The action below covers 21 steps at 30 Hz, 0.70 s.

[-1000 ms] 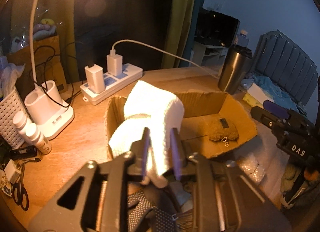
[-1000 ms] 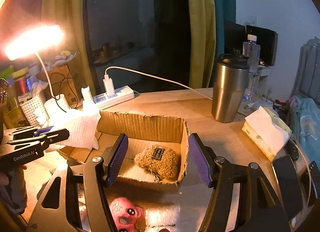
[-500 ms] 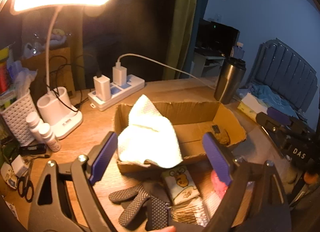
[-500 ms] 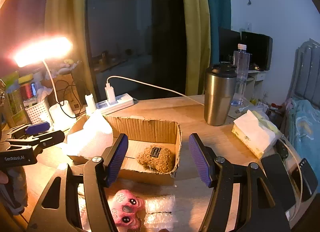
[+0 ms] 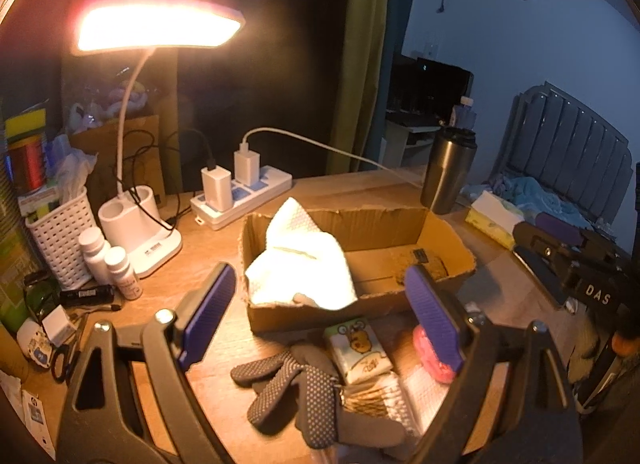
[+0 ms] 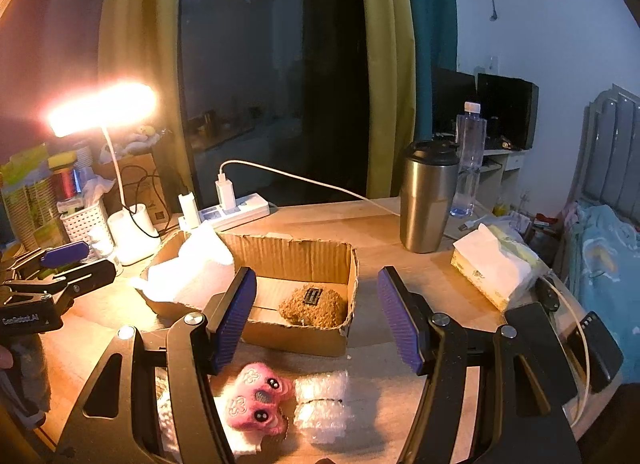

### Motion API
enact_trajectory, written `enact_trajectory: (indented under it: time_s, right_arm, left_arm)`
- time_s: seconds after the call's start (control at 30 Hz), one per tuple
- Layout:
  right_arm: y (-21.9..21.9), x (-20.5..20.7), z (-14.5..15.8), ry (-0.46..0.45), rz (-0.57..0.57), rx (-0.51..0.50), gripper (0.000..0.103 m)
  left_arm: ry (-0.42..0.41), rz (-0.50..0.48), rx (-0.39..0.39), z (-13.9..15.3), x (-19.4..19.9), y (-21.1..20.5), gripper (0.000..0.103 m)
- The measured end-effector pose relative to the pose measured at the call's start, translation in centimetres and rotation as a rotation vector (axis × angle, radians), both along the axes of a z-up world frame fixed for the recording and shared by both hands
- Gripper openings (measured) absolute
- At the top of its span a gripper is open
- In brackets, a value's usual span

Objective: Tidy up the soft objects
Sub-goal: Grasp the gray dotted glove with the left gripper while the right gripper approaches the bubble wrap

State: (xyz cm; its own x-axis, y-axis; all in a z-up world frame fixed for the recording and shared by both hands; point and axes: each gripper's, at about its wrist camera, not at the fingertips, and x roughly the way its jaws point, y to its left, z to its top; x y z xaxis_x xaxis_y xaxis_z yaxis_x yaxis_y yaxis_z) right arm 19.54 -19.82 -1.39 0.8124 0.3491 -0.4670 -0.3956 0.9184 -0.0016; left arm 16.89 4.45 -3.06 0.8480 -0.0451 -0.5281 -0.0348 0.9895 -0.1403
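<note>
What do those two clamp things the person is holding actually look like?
Both are black angular frames with triangular cut-outs and silver bolts. Each tool, left and right, has two flat fingers faced with ribbed purple pads. White lettering marks their sides: "GenRobot.AI" on the left, "DAS" on the right.

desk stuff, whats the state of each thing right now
left tool: open, empty
right tool: open, empty
cardboard box: open-topped, upright
white cloth: in box, draped over its edge
brown plush: lying in box
pink plush: outside box
desk lamp: on
tumbler: upright, lidded
</note>
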Motion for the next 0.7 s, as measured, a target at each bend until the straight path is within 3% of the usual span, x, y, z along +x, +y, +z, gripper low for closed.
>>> enact_trajectory:
  time_s: [0.4,0.7]
  right_arm:
    - [0.5,-3.5,0.1,-0.009,0.017,-0.026,0.066]
    - [1.6,-5.7,-1.9,0.029,0.05,-0.045,0.066]
  left_arm:
    - [-0.058,0.002,-0.004,-0.1,-4.1,0.0,0.088]
    - [-0.036,0.0,-0.03,-2.0,-6.5,0.0,0.088]
